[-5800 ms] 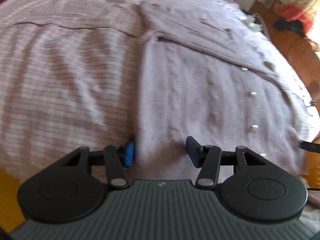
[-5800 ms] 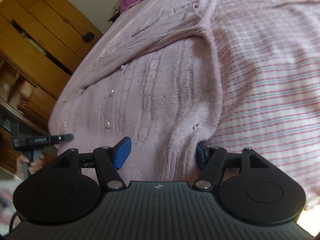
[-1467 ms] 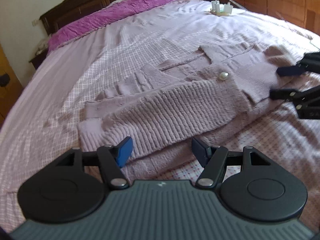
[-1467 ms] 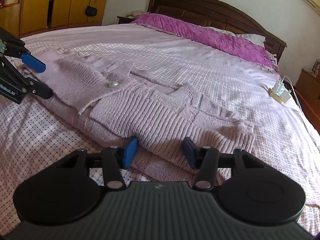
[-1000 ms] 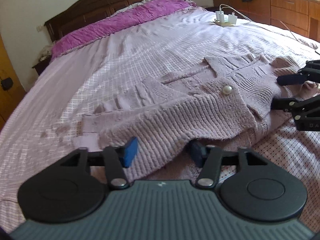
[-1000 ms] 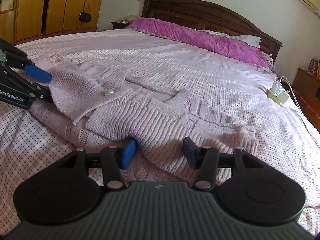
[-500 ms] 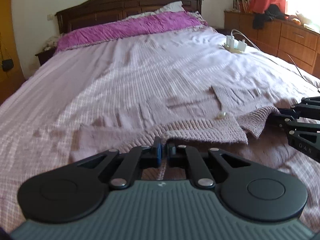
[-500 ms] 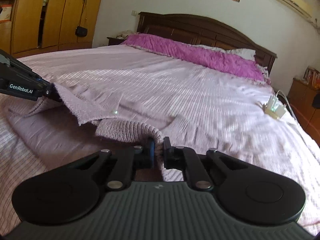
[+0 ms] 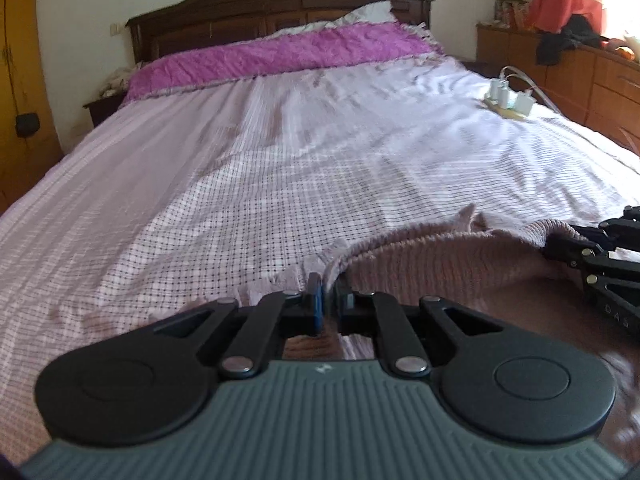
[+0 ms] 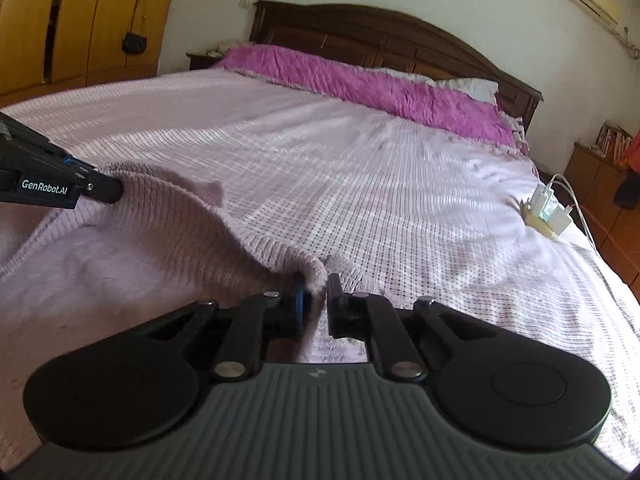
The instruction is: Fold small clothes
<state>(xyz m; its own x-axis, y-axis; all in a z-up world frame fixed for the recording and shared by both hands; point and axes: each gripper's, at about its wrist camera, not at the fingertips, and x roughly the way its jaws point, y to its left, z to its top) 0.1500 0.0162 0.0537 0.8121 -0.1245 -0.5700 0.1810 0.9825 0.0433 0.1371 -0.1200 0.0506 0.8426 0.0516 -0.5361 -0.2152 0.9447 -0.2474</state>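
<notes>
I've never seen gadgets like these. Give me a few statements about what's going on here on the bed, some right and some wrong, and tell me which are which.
1. Both hand-held grippers are clamped on the knitted cardigan. True: the left hand-held gripper and the right hand-held gripper each pinch an edge of the lilac cardigan.
2. The cardigan lies flat on the bed. False: its held edge is raised off the checked bedspread and sags between the two grippers.
3. A purple cover runs across the head of the bed. True.
4. The white chargers sit on a wooden dresser. False: they lie on the bedspread near its edge.
</notes>
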